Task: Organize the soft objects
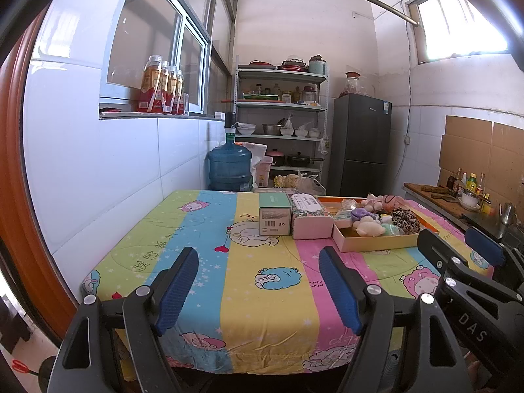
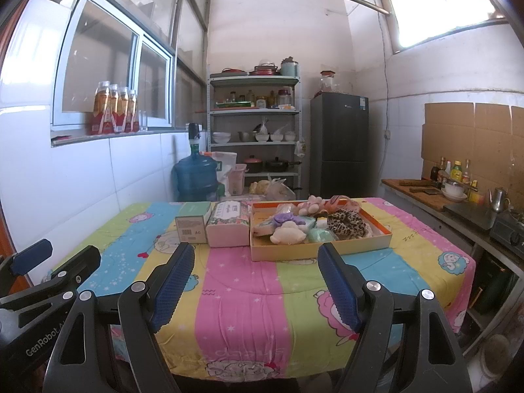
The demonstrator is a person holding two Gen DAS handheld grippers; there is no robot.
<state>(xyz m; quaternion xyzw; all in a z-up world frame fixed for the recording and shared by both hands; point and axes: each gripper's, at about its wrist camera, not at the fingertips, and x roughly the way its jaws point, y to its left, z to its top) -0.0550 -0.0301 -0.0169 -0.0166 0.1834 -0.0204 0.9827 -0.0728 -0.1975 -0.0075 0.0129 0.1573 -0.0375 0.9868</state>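
A shallow cream and orange box (image 1: 376, 243) (image 2: 321, 251) lies on the far part of the striped cartoon tablecloth (image 1: 262, 262) (image 2: 242, 294). Several soft things fill it: a cream plush (image 1: 368, 226) (image 2: 288, 234), a leopard-print scrunchie (image 1: 406, 221) (image 2: 347, 224), a purple piece (image 1: 360, 213) (image 2: 283, 218), a pink plush (image 1: 373, 200) (image 2: 309, 208) and a mint green piece (image 1: 391, 229) (image 2: 319, 234). My left gripper (image 1: 258, 290) (image 2: 55, 258) hovers open over the near table edge with nothing in it. Beside it, on the right, my right gripper (image 2: 255, 286) (image 1: 458, 245) is open and empty too, facing the box.
A green carton (image 1: 275, 214) (image 2: 193, 224) and a pink floral tissue box (image 1: 309, 217) (image 2: 229, 226) stand left of the box. Behind the table are a blue water jug (image 1: 229, 167), a metal shelf (image 1: 281, 137) and a dark fridge (image 1: 360, 144). A counter (image 2: 425, 196) runs along the right; tiled wall lies left.
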